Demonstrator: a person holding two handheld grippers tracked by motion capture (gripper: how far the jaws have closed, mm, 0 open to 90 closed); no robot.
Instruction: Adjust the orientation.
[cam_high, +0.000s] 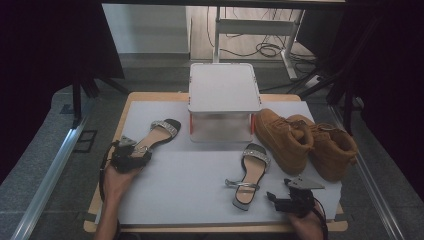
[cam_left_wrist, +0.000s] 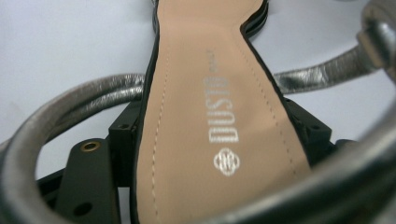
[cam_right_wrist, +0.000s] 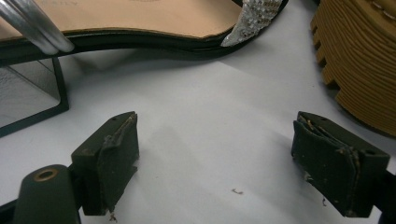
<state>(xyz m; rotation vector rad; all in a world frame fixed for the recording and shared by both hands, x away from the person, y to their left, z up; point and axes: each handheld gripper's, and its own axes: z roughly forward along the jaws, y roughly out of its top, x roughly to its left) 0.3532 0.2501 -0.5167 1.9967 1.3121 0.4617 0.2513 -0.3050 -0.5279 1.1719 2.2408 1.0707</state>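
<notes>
1. 2 sandals lie on the white table (cam_high: 200, 180); the left sandal (cam_high: 159, 134) sits at the left, toe pointing far and right, with the left gripper (cam_high: 131, 154) at its heel end; the right sandal (cam_high: 250, 175) lies near the middle, just left of the right gripper (cam_high: 285, 200).
2. Left gripper: its jaws stand on either side of the heel part of the tan insole (cam_left_wrist: 210, 116), with the silver ankle strap (cam_left_wrist: 70, 107) looping around them; whether the pads already press on the sole edges I cannot tell.
3. Right gripper: jaws spread wide over bare table, nothing between them; the right sandal's black sole edge and rhinestone band (cam_right_wrist: 254, 18) lie beyond it.
4. Handling, as a judgement: the sandal looks light; the sole seems stiff enough to lift from 1 end, though the toe may droop a little; the straps are soft and floppy, so a grip on them would let the shoe swing.
5. Best hold: across the narrow waist or heel of the sole, pads on the black edges; the smooth insole could slip, so a firm, square pinch is wise.
6. Other things: 2 tan boots (cam_high: 305, 140) at the right, and a lidded white box (cam_high: 224, 92) at the far middle.
</notes>
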